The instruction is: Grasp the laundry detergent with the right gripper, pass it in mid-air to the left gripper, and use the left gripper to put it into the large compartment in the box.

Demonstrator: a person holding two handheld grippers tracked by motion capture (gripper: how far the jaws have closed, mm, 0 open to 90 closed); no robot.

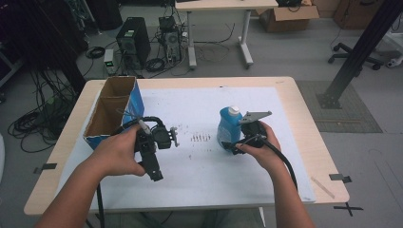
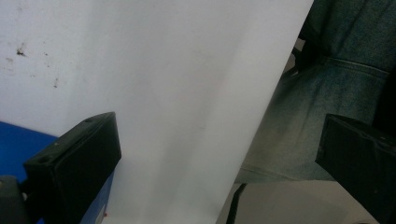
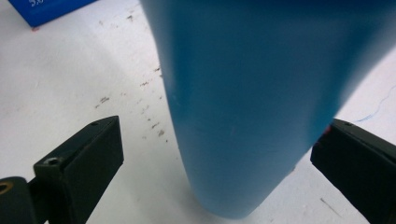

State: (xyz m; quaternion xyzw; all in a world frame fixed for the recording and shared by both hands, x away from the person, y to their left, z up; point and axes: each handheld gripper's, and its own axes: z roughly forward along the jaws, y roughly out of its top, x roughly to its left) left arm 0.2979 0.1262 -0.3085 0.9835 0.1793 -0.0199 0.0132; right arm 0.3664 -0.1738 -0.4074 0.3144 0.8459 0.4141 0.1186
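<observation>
White sheeting (image 1: 199,161) covers the table. Blue bottle (image 1: 229,127) stands upright between the spread jaws of the right gripper (image 3: 217,154), positioned for grasping. Left gripper (image 2: 215,158), jaws apart, waits empty near the open box (image 1: 111,111).

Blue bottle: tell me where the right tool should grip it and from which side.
Grip the blue bottle across its broad lower body, coming in level from the person's side. It stands upright between the right tool's open jaws, and the body looks steadier than the narrow white cap.
</observation>
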